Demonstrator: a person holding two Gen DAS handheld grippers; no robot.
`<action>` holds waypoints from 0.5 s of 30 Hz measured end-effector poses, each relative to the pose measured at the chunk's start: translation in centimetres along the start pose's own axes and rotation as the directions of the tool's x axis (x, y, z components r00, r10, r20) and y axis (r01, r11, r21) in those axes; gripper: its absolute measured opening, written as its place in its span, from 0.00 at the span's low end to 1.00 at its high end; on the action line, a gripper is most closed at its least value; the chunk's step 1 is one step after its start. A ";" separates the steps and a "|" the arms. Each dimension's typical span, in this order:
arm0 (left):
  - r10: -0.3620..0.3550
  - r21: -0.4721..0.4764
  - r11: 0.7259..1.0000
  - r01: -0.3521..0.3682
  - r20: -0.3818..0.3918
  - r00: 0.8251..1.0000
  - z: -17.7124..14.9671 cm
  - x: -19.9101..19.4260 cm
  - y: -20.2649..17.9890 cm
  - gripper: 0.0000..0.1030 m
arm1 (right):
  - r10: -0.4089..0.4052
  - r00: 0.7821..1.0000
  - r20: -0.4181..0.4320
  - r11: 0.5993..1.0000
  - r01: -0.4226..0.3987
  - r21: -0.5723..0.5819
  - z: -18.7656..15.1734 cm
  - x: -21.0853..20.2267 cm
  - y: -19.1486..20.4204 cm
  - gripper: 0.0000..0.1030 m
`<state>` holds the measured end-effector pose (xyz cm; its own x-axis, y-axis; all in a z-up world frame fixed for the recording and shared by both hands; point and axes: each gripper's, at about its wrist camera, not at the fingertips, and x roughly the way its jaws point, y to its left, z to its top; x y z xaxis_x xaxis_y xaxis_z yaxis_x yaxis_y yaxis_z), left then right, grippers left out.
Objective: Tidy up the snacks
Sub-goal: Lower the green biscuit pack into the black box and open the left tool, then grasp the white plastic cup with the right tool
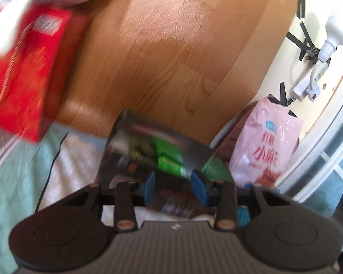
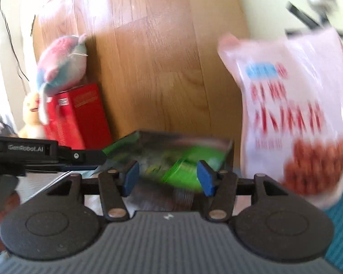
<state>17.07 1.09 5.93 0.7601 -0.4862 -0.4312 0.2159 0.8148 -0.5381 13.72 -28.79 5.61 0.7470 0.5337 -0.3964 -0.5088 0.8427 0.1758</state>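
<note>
A dark snack box with green packets printed on it [image 1: 148, 146] hangs tilted above the bedding, in front of a wooden panel. In the left wrist view my left gripper [image 1: 175, 186] has its blue pads against both sides of the box's near end. The right wrist view is blurred. There the same box [image 2: 171, 159] fills the gap of my right gripper [image 2: 168, 179], with both pads against it. My left gripper [image 2: 98, 157] reaches in from the left and meets the box's left corner. A red box [image 1: 22, 80] stands at the left and a pink snack bag [image 1: 267, 146] at the right.
The wooden panel [image 1: 171, 45] rises behind everything. A pink and blue plush toy [image 2: 61, 61] lies on the red box [image 2: 77, 116], with a yellow plush [image 2: 30, 118] beside it. The pink bag [image 2: 297, 114] leans close on the right. A power strip [image 1: 308, 84] hangs on the wall. Teal bedding [image 1: 16, 164] lies below.
</note>
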 end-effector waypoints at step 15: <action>-0.086 -0.100 0.992 0.077 -0.092 0.992 -6.5 -5.5 1.5 0.35 | 0.136 0.982 -0.134 0.982 -0.116 0.149 -3.4 0.7 0.8 0.35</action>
<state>9.19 2.94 2.80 0.6790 -0.5813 -0.4483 0.2112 0.7396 -0.6391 12.38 -27.98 2.43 0.6070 0.6291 -0.4856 -0.5222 0.7764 0.3529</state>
